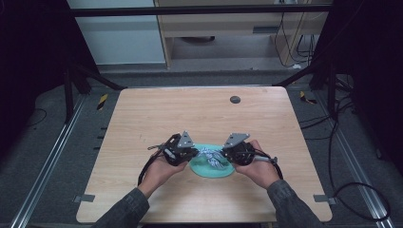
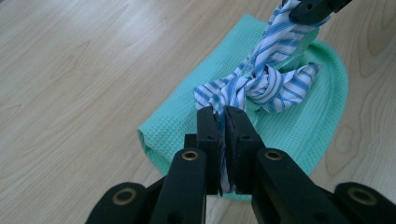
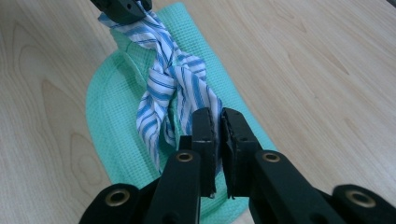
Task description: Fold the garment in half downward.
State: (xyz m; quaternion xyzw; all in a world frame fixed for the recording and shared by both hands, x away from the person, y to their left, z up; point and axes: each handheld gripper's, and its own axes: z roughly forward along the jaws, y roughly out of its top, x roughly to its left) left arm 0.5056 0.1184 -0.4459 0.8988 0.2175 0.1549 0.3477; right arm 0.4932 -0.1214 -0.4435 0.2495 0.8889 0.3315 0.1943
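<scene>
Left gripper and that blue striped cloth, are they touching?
Touching. The left gripper view shows the left gripper with its jaws shut on an end of the striped cloth.

Knotted blue-and-white striped cloth, taut above rounded mint-green waffle cloth.

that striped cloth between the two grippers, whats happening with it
A person holds a gripper in each hand, and each one is clamped on an end of the blue-and-white striped cloth. The left gripper and the right gripper have it strung between them, with a knot or twist at its middle. It sits over a folded green waffle cloth lying on the wooden table.
</scene>
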